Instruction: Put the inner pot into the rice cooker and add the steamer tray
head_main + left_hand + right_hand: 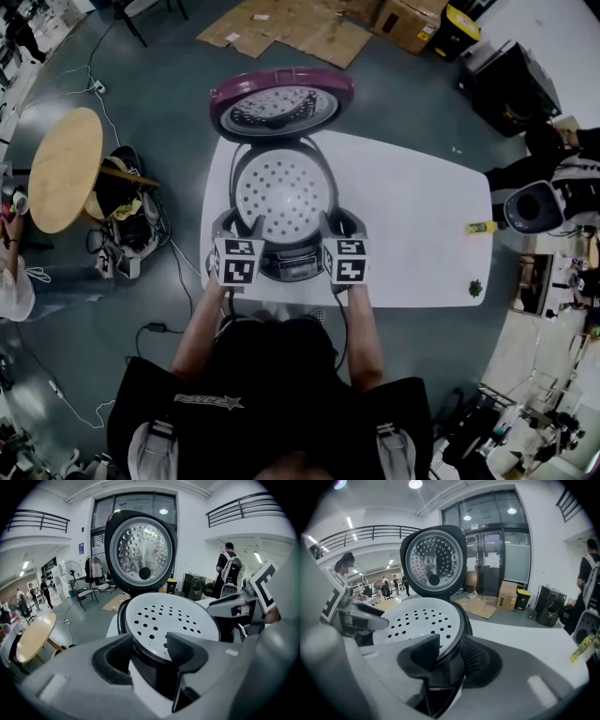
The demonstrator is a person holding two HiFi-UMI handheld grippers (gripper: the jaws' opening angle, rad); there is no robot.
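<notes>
Steamer tray (281, 192) is seated flat in the mouth of the rice cooker (292, 267), which is set on the white table (422, 216) with the lid (281, 101) swung up behind. The inner pot cannot be seen (if it is in, it is covered by the tray), so that step is only presumed done. The near rim is straddled at two spots. The left gripper (149, 645) is placed with one pad over the tray's edge and the other outside the cooker wall. Its jaws are held apart, no squeeze is made out, and it is read as let go. The right gripper (451, 651) is set the same way on the other side, its jaws drawn close across the rim, and it is read as pinching the tray's edge. The tray is judged thin, light and stiff: a perforated white disc with a smooth lip, likely slippery under the pads. Its material cannot be told. It is best taken at the lip only, at two points well apart, and kept level so it is not cocked in the opening. A hard clamp is not needed, since a thin lip may be bent or may skate out. The cooker wall should be kept out of the pinch, or the cooker will be dragged along with the tray.
</notes>
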